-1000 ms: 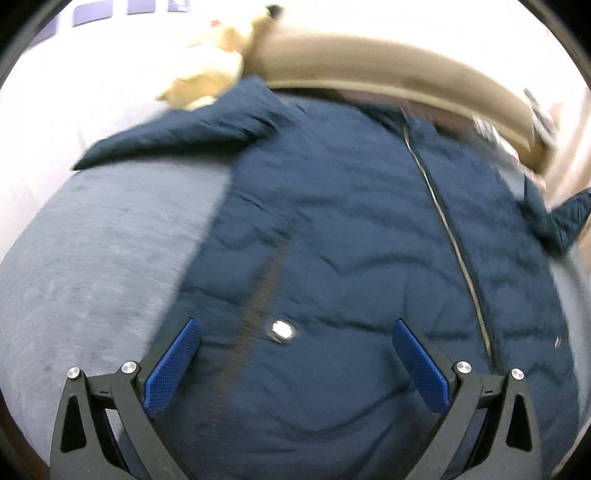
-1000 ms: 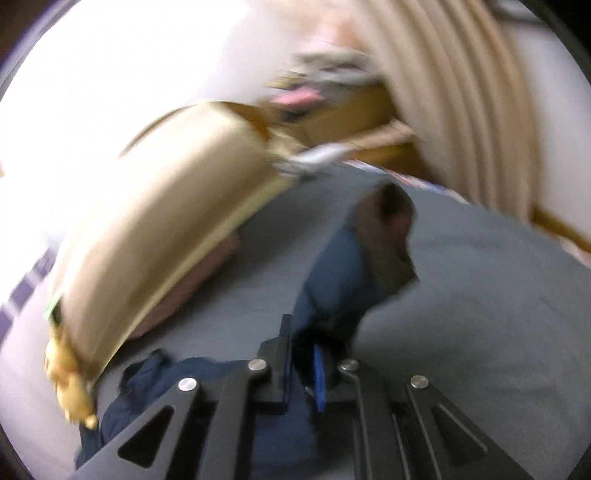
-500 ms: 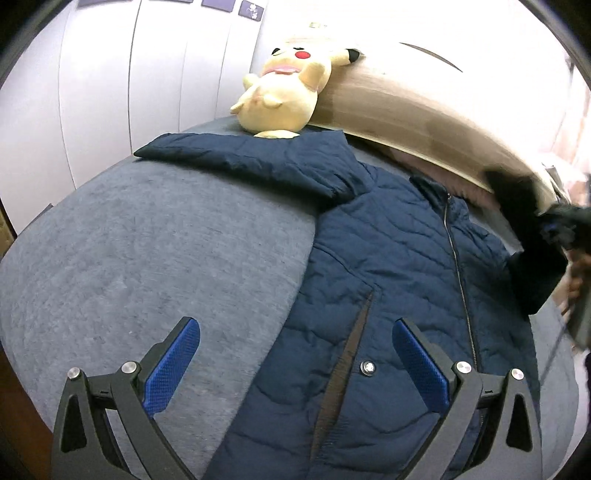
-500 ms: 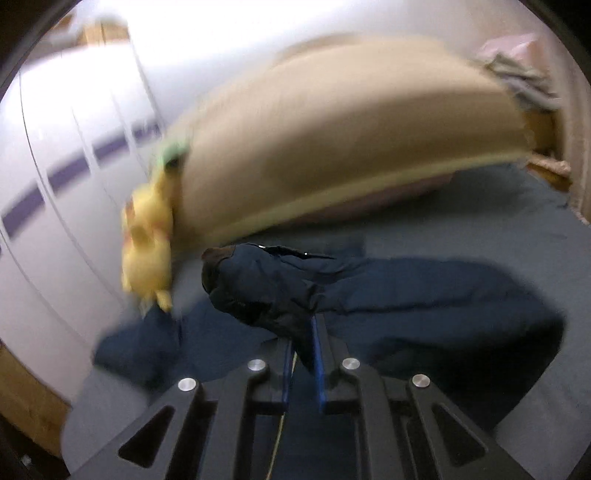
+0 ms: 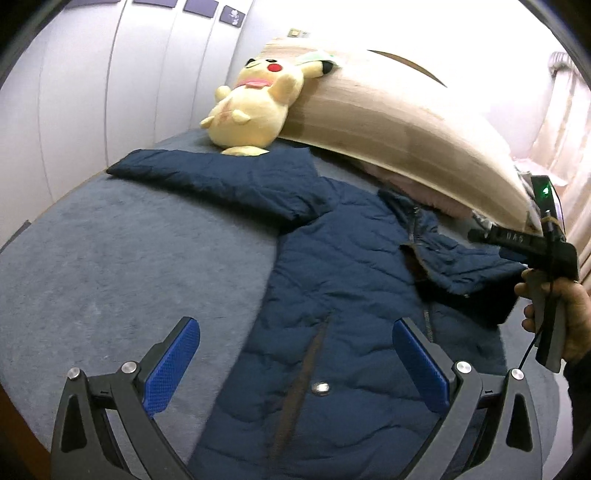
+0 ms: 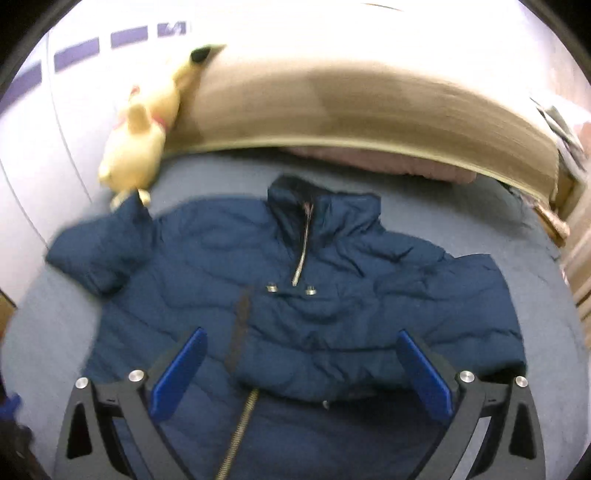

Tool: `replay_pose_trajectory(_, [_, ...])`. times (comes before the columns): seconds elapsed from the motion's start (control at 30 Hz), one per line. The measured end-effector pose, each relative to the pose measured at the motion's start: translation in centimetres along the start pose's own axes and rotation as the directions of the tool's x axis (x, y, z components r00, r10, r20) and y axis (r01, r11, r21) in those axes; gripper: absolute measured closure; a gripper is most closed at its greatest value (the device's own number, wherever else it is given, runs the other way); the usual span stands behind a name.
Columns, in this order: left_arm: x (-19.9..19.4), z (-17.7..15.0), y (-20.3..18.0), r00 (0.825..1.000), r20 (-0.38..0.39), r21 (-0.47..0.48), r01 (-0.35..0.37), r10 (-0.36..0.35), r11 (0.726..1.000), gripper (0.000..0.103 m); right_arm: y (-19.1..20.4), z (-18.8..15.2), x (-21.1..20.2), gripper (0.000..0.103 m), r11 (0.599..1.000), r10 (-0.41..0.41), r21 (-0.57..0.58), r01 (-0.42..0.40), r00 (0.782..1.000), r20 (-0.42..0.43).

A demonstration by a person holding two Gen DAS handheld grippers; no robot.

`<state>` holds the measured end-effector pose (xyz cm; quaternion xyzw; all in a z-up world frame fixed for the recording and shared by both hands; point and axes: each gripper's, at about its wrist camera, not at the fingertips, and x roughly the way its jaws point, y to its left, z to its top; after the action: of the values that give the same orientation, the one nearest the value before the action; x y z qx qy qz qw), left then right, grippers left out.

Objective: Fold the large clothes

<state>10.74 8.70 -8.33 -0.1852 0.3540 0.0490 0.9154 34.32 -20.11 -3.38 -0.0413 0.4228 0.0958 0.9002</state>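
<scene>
unfolded sleeve runs up-left of left gripper, the nearer one; both grippers' jaws wide, empty; right gripper over folded side

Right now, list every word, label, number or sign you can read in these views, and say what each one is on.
Nothing reads for certain.
Pale letters on the right gripper, seen from the left wrist: too small and blurred to read.
Small mark on the purple wall tile: a figure, not legible text.
Green tag by the plush toy: any print is unreadable.
Navy jacket, its snaps and zipper: no lettering visible.
</scene>
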Motion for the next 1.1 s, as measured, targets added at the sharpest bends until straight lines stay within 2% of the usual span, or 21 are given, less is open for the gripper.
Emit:
replay_pose_trajectory(0.1, [0.3,1.0,-1.5,0.998,-0.019,0.004,0.064,-0.064,0.998,0.0,-2.2,-0.2,-2.0,0.0,0.987,0.101,0.114,-0.109,0.992,0.072])
replay_pose_trajectory(0.17, [1.3,1.8,-2.5,0.991,-0.058,-0.029,0.117,-0.119,0.993,0.0,-4.9,-1.8,-3.0,0.0,0.956,0.151,0.233,-0.178,0.98,0.129])
replay_pose_trajectory(0.23, [2.6,2.6,-3.4,0.976,-0.088,-0.073,0.193,-0.199,0.979,0.0,-7.9,-4.4,-3.6,0.0,0.908,0.177,0.354,-0.226,0.97,0.165])
replay_pose_trajectory(0.3, [5.2,3.7,-5.0,0.94,-0.15,-0.145,0.287,-0.308,0.947,0.0,-10.1,-7.3,-4.1,0.0,0.882,0.166,0.411,-0.231,0.968,0.186])
replay_pose_trajectory(0.33, [6.6,4.2,-5.9,0.914,-0.175,-0.188,0.334,-0.366,0.924,0.0,-10.7,-8.5,-4.6,0.0,0.877,0.159,0.425,-0.223,0.97,0.182])
replay_pose_trajectory(0.43, [10.5,5.4,-8.5,0.853,-0.212,-0.299,0.407,-0.476,0.863,0.0,-12.6,-12.1,-4.8,0.0,0.858,0.153,0.467,-0.215,0.974,0.169])
replay_pose_trajectory(0.5, [13.8,5.7,-10.8,0.809,-0.245,-0.373,0.43,-0.534,0.822,0.0,-13.8,-14.2,-5.1,0.0,0.84,0.152,0.497,-0.218,0.974,0.169])
replay_pose_trajectory(0.57, [16.4,5.5,-12.4,0.783,-0.27,-0.431,0.422,-0.56,0.798,0.0,-15.1,-15.9,-5.3,0.0,0.816,0.152,0.532,-0.226,0.972,0.179])
replay_pose_trajectory(0.6, [17.6,5.4,-13.2,0.777,-0.283,-0.454,0.408,-0.563,0.792,0.0,-15.7,-16.6,-5.4,0.0,0.807,0.149,0.545,-0.227,0.972,0.183])
replay_pose_trajectory(0.8, [22.4,4.4,-15.1,0.775,-0.317,-0.541,0.326,-0.546,0.775,0.0,-17.2,-18.0,-6.8,0.0,0.798,0.14,0.556,-0.231,0.969,0.202])
replay_pose_trajectory(0.83, [22.8,4.3,-15.1,0.78,-0.313,-0.551,0.317,-0.543,0.772,0.007,-17.6,-18.2,-7.1,0.0,0.8,0.137,0.555,-0.23,0.969,0.204])
replay_pose_trajectory(0.87, [23.0,4.3,-15.2,0.788,-0.315,-0.547,0.304,-0.529,0.78,0.036,-17.9,-18.4,-7.2,0.0,0.8,0.135,0.555,-0.229,0.969,0.204])
replay_pose_trajectory(0.9, [23.3,4.5,-15.3,0.793,-0.331,-0.524,0.296,-0.511,0.799,0.062,-18.1,-18.4,-7.1,0.0,0.798,0.138,0.557,-0.232,0.969,0.206])
replay_pose_trajectory(0.93, [23.6,4.8,-15.5,0.795,-0.361,-0.482,0.288,-0.488,0.827,0.095,-18.2,-18.5,-7.0,0.0,0.796,0.141,0.558,-0.235,0.968,0.206])
replay_pose_trajectory(1.0, [23.0,5.7,-15.1,0.828,-0.33,-0.431,0.295,-0.454,0.853,0.096,-18.6,-18.3,-6.4,0.0,0.788,0.15,0.568,-0.238,0.969,0.199])
replay_pose_trajectory(1.07, [21.1,7.5,-14.6,0.876,-0.26,-0.347,0.308,-0.406,0.886,0.097,-19.3,-18.4,-6.0,0.0,0.77,0.158,0.588,-0.249,0.967,0.202])
replay_pose_trajectory(1.1, [20.2,8.3,-14.2,0.892,-0.226,-0.314,0.314,-0.392,0.896,0.097,-19.6,-18.4,-5.7,0.0,0.765,0.154,0.595,-0.247,0.967,0.203])
